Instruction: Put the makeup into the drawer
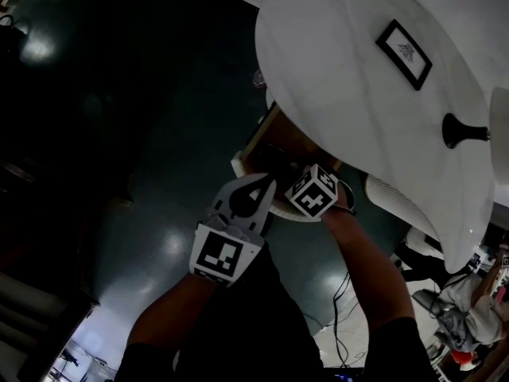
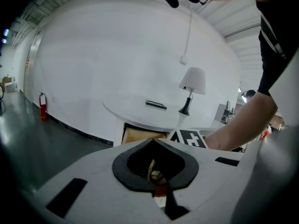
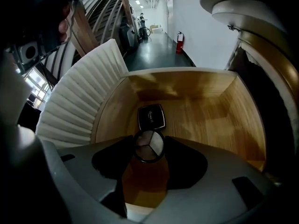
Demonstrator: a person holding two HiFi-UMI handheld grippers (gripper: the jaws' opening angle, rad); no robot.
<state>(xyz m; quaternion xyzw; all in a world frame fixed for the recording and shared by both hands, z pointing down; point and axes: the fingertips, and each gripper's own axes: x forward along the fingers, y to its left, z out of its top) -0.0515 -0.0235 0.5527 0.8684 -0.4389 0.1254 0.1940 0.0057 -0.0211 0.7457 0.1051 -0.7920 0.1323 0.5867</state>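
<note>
The wooden drawer (image 3: 187, 87) under the white round table (image 1: 342, 70) stands open. On its floor lies a black square compact (image 3: 151, 117). My right gripper (image 3: 149, 146) points down into the drawer and is shut on a round compact (image 3: 149, 145) with a three-part palette, held just above the floor. In the head view only its marker cube (image 1: 314, 193) shows at the drawer's mouth. My left gripper (image 1: 269, 185) hovers in front of the drawer (image 2: 138, 135), its jaws (image 2: 152, 140) shut with nothing between the tips.
On the tabletop stand a white lamp (image 2: 192, 83) and a flat black-framed object (image 1: 404, 52). A white ribbed object (image 3: 79, 97) stands close beside the drawer's left wall. The floor is dark and glossy; a red fire extinguisher (image 2: 43, 105) stands by the far wall.
</note>
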